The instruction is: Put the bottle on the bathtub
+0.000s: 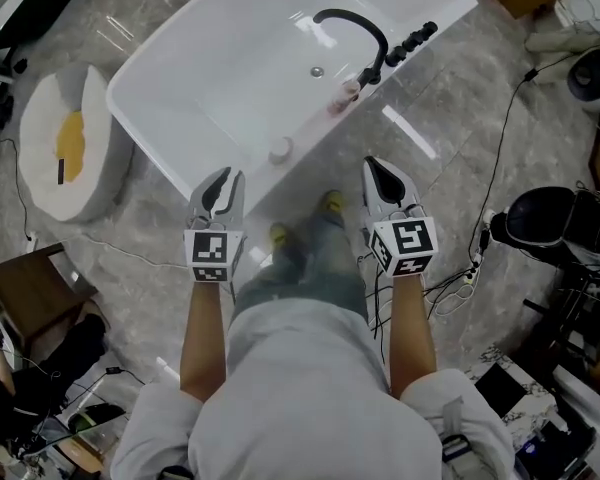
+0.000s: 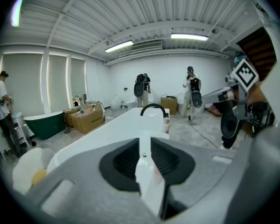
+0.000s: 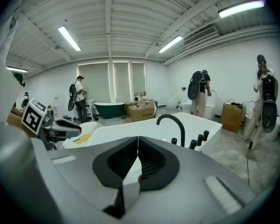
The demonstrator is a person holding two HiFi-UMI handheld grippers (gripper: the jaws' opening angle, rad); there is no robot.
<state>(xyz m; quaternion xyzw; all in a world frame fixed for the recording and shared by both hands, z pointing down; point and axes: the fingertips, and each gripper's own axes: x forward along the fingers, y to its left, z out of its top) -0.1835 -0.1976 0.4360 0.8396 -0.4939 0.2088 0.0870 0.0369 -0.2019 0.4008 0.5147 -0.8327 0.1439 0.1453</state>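
— Looked down from the head view first?
— Did. Found the small translucent bottle with a pinkish tint [image 1: 346, 95] standing upright on the near rim of the glossy white bathtub [image 1: 240, 78], just beside the foot of the curved black faucet [image 1: 365, 23]. Held by neither tool.
— And the tools?
— Hung by the tub's near side, well apart from the bottle: grey left gripper [image 1: 224, 180] with fingers a little parted, grey right gripper [image 1: 376, 168] with fingers drawn to a point.
— Checked the left gripper view?
— Yes. Saw a slim gap between the dark ribbed pads [image 2: 126, 160], with only white tub showing through and nothing pinched. Caught the bottle [image 2: 166, 125] far ahead on the rim, just right of the faucet [image 2: 152, 105]. Looked pale on top and pinkish below, too small for more.
— Right gripper view?
— Showed pads [image 3: 150, 161] pressed together at the tips, empty. Faced the tub [image 3: 121, 132] and faucet [image 3: 182, 129], with a row of black tap handles [image 3: 198, 141] to the right. Could not pick out the bottle for sure there.
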